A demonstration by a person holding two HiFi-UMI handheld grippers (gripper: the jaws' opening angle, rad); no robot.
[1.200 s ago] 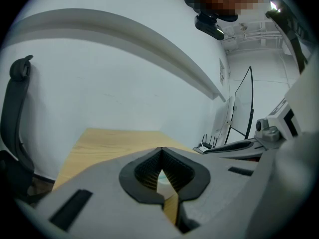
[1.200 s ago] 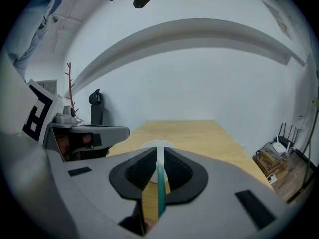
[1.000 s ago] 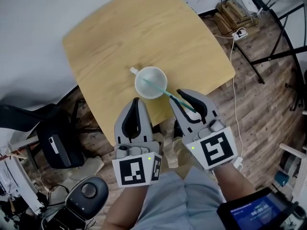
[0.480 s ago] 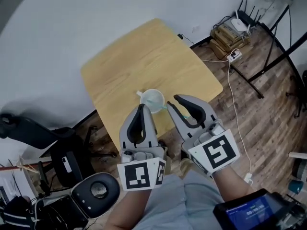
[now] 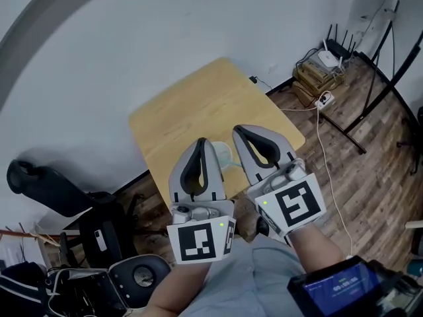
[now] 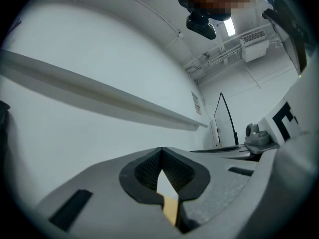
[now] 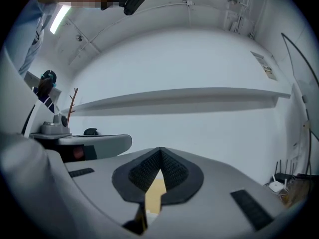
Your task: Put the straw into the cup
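Left claw (image 5: 200,140) and right claw (image 5: 236,129) are hovering over the table (image 5: 198,104), both closed on nothing. Cup (image 5: 223,152) is sitting between them (half hidden; straw not discernible).

I've got both grippers up in front of me, side by side, jaws pointing away from my body. My left gripper (image 5: 202,142) has its jaws closed tip to tip, with only the hollow behind the pads left between them and nothing caught there. My right gripper (image 5: 238,130) is the same: tips together, nothing between the jaws. The right one sits a touch further forward and angles out to the right. Both hang over the near edge of the table (image 5: 198,104). The marker cubes face up at me, and my left forearm (image 5: 173,290) and right forearm (image 5: 318,246) run back toward my lap.
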